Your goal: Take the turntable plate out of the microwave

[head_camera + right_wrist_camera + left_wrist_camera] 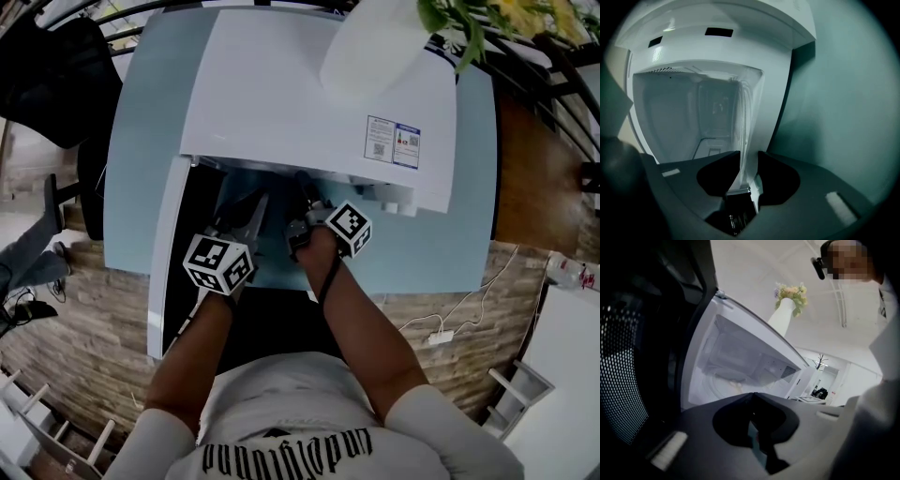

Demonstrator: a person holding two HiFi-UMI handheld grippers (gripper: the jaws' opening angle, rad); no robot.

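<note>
A white microwave sits on a pale blue table, its door swung wide to the person's left. On top stands a white vase with yellow flowers. The person leans over it with both grippers pushed up to the mouth of the cavity, side by side.

The right gripper has the turntable plate. In the right gripper view the clear glass rim runs down between the jaws, which are clamped on it. The plate stands at the front of the opening, and the back wall of the cavity shows hazily through the glass. Whether it rests on anything inside I cannot make out.

The left gripper holds nothing. In the left gripper view its jaws meet tip to tip, pinched together on empty air. They point into the cavity beside the door's dark mesh window (the mesh fills the left of that view). A faint round outline lies on the cavity floor beyond them
</note>
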